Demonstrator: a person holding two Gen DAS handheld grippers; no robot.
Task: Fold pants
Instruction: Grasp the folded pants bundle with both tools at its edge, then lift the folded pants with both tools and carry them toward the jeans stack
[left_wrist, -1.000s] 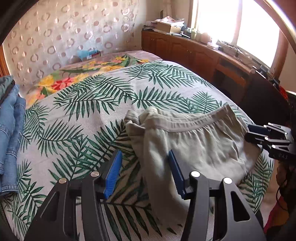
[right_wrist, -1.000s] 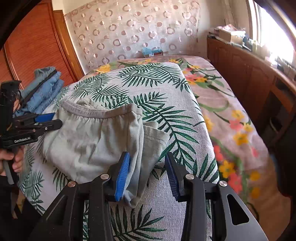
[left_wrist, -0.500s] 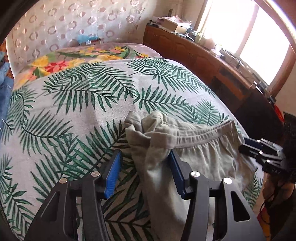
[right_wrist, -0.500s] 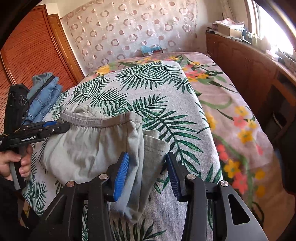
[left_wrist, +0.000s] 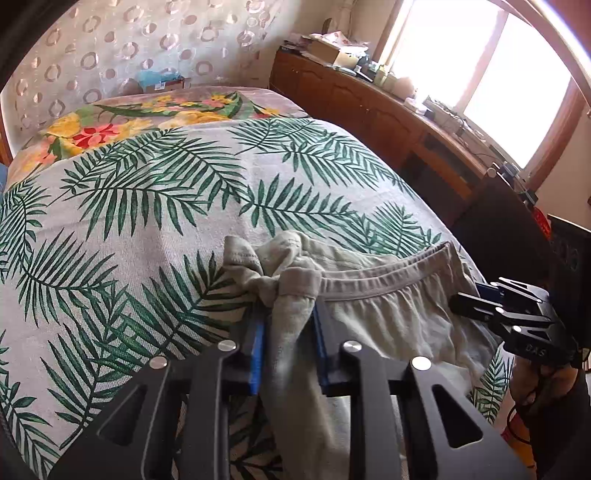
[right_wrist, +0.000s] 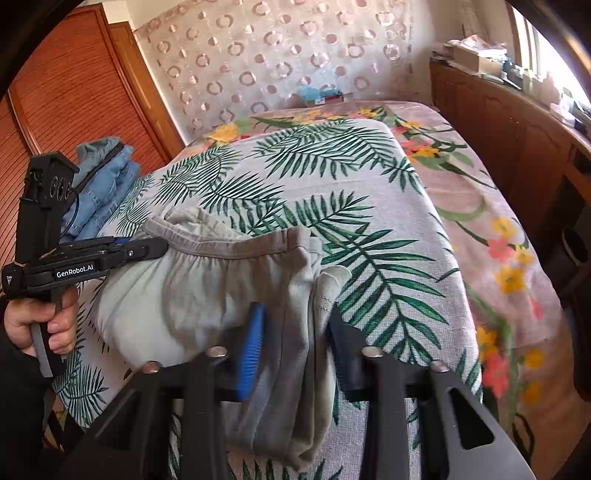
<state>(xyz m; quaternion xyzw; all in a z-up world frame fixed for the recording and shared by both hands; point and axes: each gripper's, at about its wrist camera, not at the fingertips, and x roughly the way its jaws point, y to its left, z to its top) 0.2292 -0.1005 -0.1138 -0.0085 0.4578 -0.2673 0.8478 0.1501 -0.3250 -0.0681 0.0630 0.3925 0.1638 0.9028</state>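
The grey-green pants (left_wrist: 388, 317) lie folded on the palm-leaf bedspread (left_wrist: 155, 206), waistband away from me. My left gripper (left_wrist: 288, 332) is shut on the bunched corner of the pants at the waistband's left end. In the right wrist view the pants (right_wrist: 192, 295) sag between both grippers. My right gripper (right_wrist: 295, 332) has its jaws closed in around the waistband's right end and the folded legs. The left gripper also shows there (right_wrist: 147, 249), the right one in the left wrist view (left_wrist: 476, 302).
A stack of blue jeans (right_wrist: 99, 184) lies at the bed's left side by the wooden wardrobe (right_wrist: 66, 92). A floral blanket (right_wrist: 480, 206) covers the right of the bed. A cluttered wooden sideboard (left_wrist: 369, 107) runs under the window.
Both grippers have moved forward over the pants and closed on the cloth. The waistband has lifted and bunched at both ends.
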